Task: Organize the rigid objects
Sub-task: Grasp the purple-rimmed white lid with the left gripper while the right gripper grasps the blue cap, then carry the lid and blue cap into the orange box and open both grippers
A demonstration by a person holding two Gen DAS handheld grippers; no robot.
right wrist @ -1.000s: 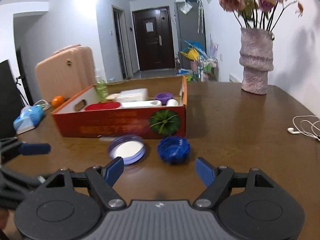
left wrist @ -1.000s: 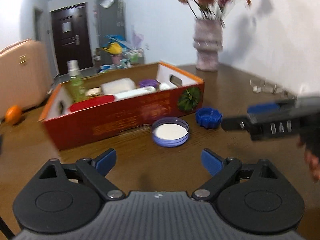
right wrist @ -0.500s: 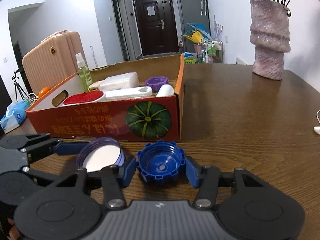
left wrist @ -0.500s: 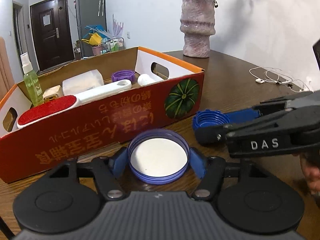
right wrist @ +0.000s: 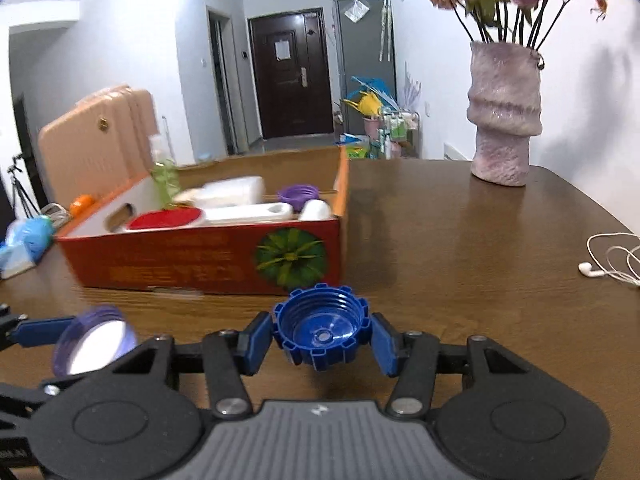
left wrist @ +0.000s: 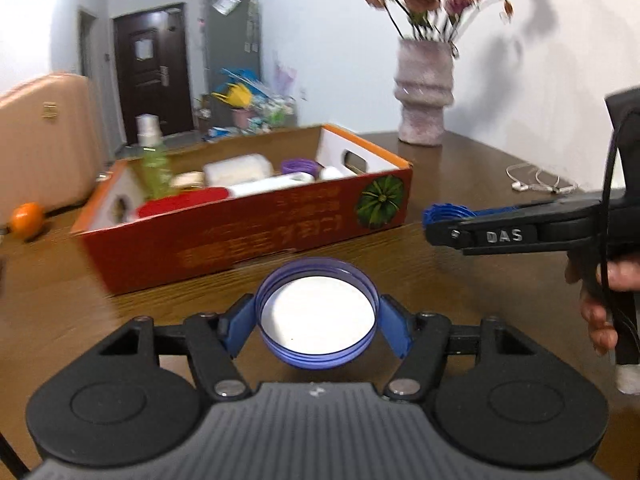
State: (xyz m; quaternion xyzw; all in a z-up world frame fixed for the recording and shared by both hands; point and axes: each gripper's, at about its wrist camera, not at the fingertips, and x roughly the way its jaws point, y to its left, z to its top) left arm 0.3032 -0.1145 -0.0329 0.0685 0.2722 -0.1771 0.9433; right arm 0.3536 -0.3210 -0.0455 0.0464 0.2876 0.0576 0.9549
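A wide purple lid (left wrist: pixel 317 317) with a white inside sits between the blue pads of my left gripper (left wrist: pixel 316 326), which is shut on it and holds it above the wooden table (left wrist: pixel 460 280). My right gripper (right wrist: pixel 322 340) is shut on a dark blue ribbed cap (right wrist: pixel 321 330), open side up, lifted off the table too. The red cardboard box (left wrist: pixel 248 236) with a pumpkin picture stands just beyond both. In the left wrist view the right gripper (left wrist: pixel 436 222) reaches in from the right with the blue cap (left wrist: pixel 444 213). The purple lid (right wrist: pixel 94 344) shows at the lower left of the right wrist view.
The box holds a red brush (right wrist: pixel 166 219), a white container (right wrist: pixel 236 192), a small purple lid (right wrist: pixel 298 194) and a green spray bottle (left wrist: pixel 154 160). A pink vase (right wrist: pixel 504 120) with flowers stands at the back right. White earphones (right wrist: pixel 612 258) lie at the right. A person's hand (left wrist: pixel 600 300) holds the right gripper.
Both grippers reached the lids and closed on them, the left on the purple lid, the right on the blue cap. Both lids have since risen off the table.
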